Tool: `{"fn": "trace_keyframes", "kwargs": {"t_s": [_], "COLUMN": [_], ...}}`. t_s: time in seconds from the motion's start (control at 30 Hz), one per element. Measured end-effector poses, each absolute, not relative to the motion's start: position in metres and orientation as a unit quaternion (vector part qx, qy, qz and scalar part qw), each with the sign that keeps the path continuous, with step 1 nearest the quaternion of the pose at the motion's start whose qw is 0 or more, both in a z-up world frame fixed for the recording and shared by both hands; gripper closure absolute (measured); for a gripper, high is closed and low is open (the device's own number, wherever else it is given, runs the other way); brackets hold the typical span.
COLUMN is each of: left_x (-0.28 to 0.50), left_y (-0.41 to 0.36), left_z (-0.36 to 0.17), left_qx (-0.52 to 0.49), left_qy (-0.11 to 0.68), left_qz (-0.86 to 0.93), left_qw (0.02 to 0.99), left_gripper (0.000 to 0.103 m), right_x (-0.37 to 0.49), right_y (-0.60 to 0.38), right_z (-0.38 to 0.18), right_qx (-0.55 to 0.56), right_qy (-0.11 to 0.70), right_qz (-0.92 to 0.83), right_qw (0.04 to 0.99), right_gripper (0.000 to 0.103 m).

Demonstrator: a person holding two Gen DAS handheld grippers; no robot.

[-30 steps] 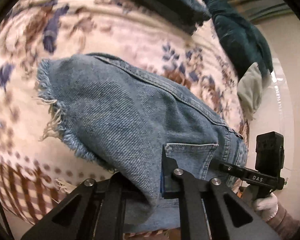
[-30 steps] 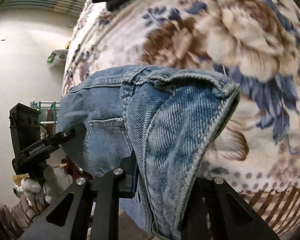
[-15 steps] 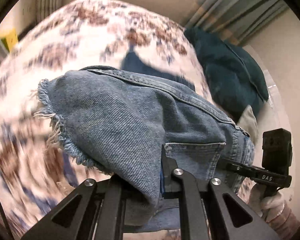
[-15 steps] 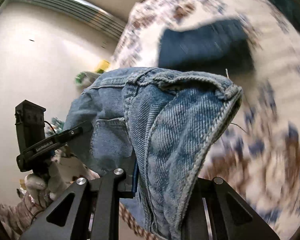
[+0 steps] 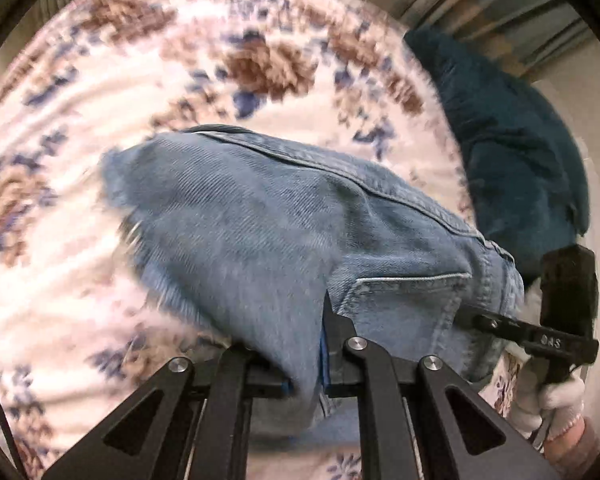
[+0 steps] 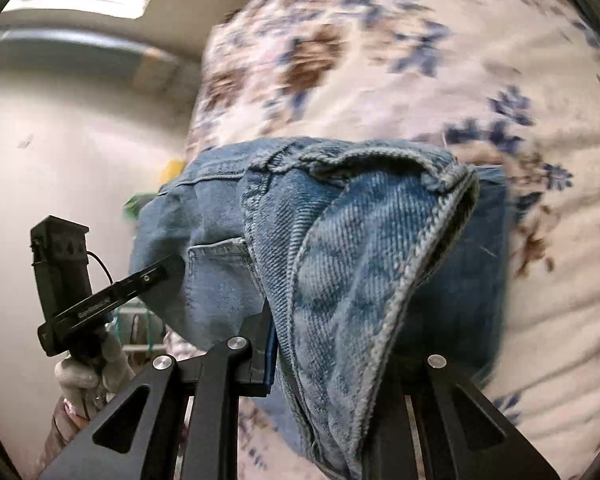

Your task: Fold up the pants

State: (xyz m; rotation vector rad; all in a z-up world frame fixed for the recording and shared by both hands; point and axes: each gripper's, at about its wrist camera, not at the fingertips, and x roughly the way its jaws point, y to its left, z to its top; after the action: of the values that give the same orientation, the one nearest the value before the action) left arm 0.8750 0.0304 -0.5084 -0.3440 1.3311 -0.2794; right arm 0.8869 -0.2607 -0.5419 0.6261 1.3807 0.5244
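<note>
- Above the bed's cream blanket with brown and blue flowers point(image 5: 80, 264), the faded blue denim shorts with a frayed leg hem point(image 5: 260, 240) hang lifted, stretched between the two grippers.
- The left gripper point(image 5: 324, 364) has its jaws clamped on a fold of denim beside the back pocket.
- The right gripper point(image 6: 324, 376) has its jaws clamped on the thick stitched waistband edge.
- A dark teal pillow point(image 5: 512, 152) lies at the bed's far right side.
- Both views are motion-blurred.
</note>
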Motion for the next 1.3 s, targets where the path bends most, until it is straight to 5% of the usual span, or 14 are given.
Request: {"fn": "trace_keyframes", "kwargs": {"t_s": [0.27, 0.37, 0.4, 0.47, 0.5, 0.53, 0.57, 0.63, 0.87, 1.3], "left_x": [0.899, 0.893, 0.889, 0.881, 0.876, 0.866, 0.857, 0.845, 0.798, 0.704], "left_y": [0.003, 0.008, 0.014, 0.026, 0.028, 0.031, 0.031, 0.031, 0.013, 0.003], "left_z": [-0.525, -0.522, -0.519, -0.511, -0.505, -0.495, -0.486, -0.478, -0.460, -0.371], "left_qx": [-0.125, -0.104, -0.109, -0.113, -0.112, -0.104, -0.090, -0.076, -0.015, 0.025], "left_qy": [0.622, 0.634, 0.632, 0.620, 0.608, 0.591, 0.578, 0.565, 0.561, 0.498], "left_qz": [-0.145, -0.122, -0.115, -0.093, -0.086, -0.077, -0.066, -0.055, -0.018, -0.004], "left_qw": [0.759, 0.757, 0.759, 0.771, 0.781, 0.796, 0.808, 0.820, 0.828, 0.867], "left_gripper": [0.092, 0.087, 0.086, 0.075, 0.071, 0.052, 0.017, 0.001, 0.001, 0.001], "right_x": [0.915, 0.906, 0.906, 0.900, 0.895, 0.891, 0.884, 0.866, 0.794, 0.677], "right_y": [-0.300, -0.308, -0.315, -0.324, -0.327, -0.327, -0.324, -0.311, -0.248, -0.217], "right_z": [-0.573, -0.563, -0.560, -0.551, -0.541, -0.532, -0.521, -0.502, -0.469, -0.375], "right_qx": [0.275, 0.262, 0.260, 0.252, 0.236, 0.212, 0.186, 0.102, -0.040, -0.029], "right_qy": [0.639, 0.673, 0.674, 0.678, 0.676, 0.671, 0.665, 0.654, 0.601, 0.540], "right_qz": [0.216, 0.196, 0.186, 0.167, 0.148, 0.132, 0.118, 0.068, -0.048, -0.089], "right_qw": [0.685, 0.664, 0.666, 0.670, 0.682, 0.698, 0.714, 0.747, 0.797, 0.836], "right_gripper": [0.081, 0.045, 0.041, 0.013, 0.011, 0.011, 0.010, 0.010, 0.010, 0.010]}}
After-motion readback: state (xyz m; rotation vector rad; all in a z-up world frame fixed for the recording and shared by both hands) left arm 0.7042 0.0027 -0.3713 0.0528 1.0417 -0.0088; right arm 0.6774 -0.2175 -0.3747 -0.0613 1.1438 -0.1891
